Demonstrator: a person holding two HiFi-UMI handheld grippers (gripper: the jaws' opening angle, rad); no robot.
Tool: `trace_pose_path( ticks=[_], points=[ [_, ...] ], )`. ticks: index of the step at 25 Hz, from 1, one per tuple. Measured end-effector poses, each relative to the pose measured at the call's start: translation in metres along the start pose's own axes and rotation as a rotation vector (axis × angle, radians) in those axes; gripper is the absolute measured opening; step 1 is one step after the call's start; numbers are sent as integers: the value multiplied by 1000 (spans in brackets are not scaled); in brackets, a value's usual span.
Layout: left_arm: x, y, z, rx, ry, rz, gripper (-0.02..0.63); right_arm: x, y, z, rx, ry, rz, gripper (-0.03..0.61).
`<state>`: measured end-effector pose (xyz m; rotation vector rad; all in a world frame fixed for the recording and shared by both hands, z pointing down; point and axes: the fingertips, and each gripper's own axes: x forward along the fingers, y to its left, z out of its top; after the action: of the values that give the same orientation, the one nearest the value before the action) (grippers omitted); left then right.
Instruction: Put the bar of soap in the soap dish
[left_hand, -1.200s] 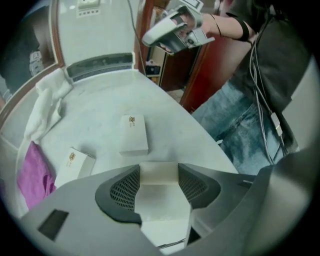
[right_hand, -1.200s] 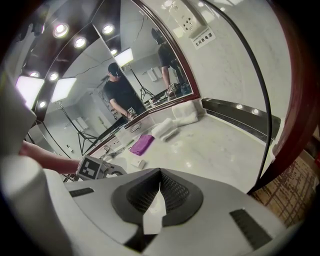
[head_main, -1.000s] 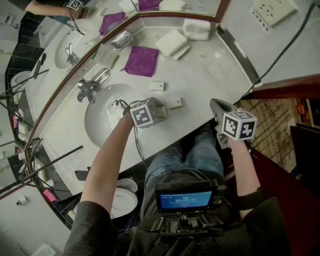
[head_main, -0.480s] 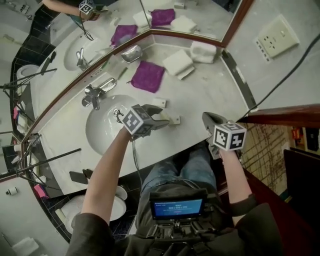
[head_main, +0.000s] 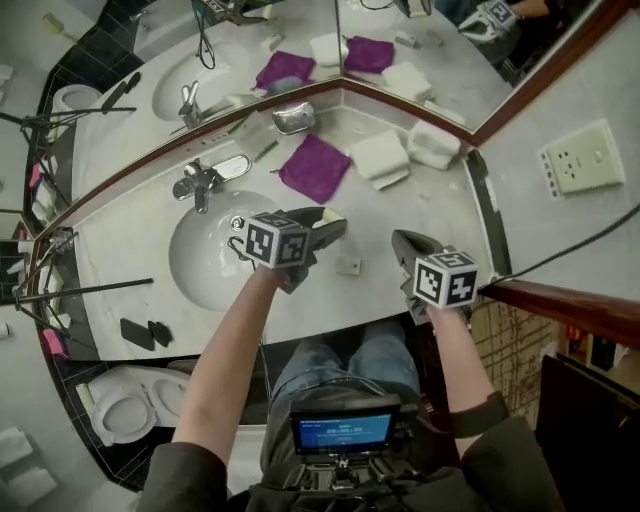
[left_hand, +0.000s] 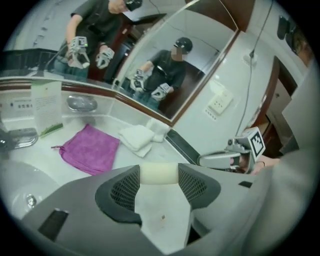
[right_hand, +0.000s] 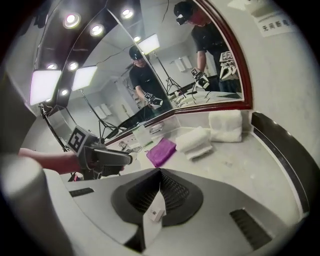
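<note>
A cream bar of soap (left_hand: 159, 174) sits clamped between the mesh pads of my left gripper (left_hand: 159, 169). In the head view that left gripper (head_main: 335, 227) hangs above the counter at the basin's right rim, jaws pointing right. The metal soap dish (head_main: 293, 118) stands against the mirror at the back of the counter, behind the purple cloth, and shows again as the soap dish (left_hand: 82, 103). My right gripper (head_main: 399, 240) is shut with nothing in it, over the counter's front edge to the right of the left one.
A purple cloth (head_main: 315, 167) and two folded white towels (head_main: 380, 158) lie between the grippers and the mirror. The tap (head_main: 205, 178) and basin (head_main: 200, 262) are on the left. A small white box (head_main: 348, 265) lies on the counter between the grippers.
The left gripper has lifted from the basin's edge, rolled, and moved right with the soap in it. The right gripper has drifted in toward the counter. The head view has shifted.
</note>
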<state>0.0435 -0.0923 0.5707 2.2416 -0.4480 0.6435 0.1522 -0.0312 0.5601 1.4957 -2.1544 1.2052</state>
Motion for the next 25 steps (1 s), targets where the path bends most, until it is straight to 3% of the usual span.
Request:
trace_pose_path(
  ticks=[14, 25],
  points=[
    [1, 99, 98, -546, -459, 219, 238, 92, 18, 101, -427, 72, 114, 12],
    [-9, 170, 131, -855, -711, 320, 239, 156, 24, 146, -659, 60, 136, 12]
  ],
)
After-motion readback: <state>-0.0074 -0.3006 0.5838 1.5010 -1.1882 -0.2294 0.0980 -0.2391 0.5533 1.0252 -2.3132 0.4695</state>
